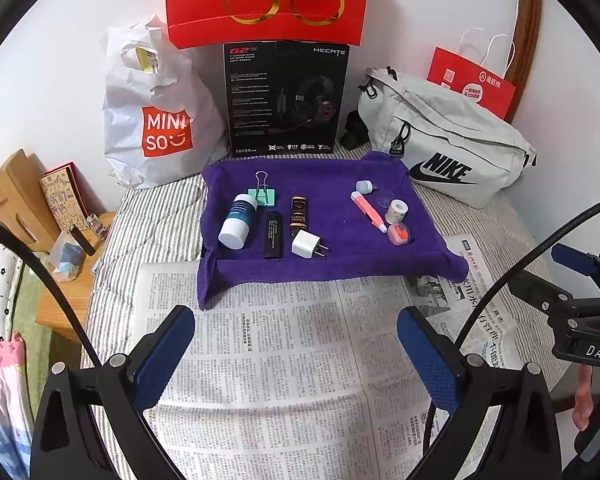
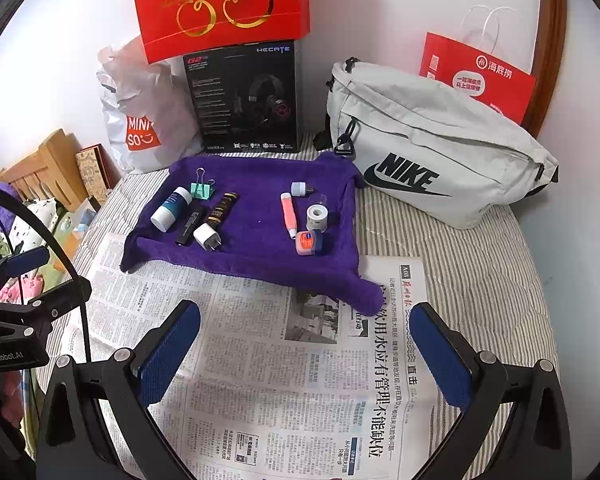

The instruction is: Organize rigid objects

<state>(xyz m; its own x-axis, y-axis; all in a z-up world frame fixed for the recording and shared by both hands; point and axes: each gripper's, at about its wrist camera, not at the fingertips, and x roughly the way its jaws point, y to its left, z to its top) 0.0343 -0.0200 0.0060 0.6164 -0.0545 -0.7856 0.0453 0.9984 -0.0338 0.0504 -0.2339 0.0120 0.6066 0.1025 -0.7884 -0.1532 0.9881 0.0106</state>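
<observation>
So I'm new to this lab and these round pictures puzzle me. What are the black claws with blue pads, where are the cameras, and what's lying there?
No robot here: a person holds a two-finger gripper in each hand, and a fisheye camera on each looks forward along its fingers. One picture comes from the left gripper, the other from the right gripper. Both are open and hold nothing, hovering over a newspaper spread on a striped bed. Beyond it, a purple towel carries two clusters of small things: on the left a white bottle, a green binder clip and a white charger plug; on the right a pink pen and a tape roll. Bags and a headset box stand behind.
</observation>
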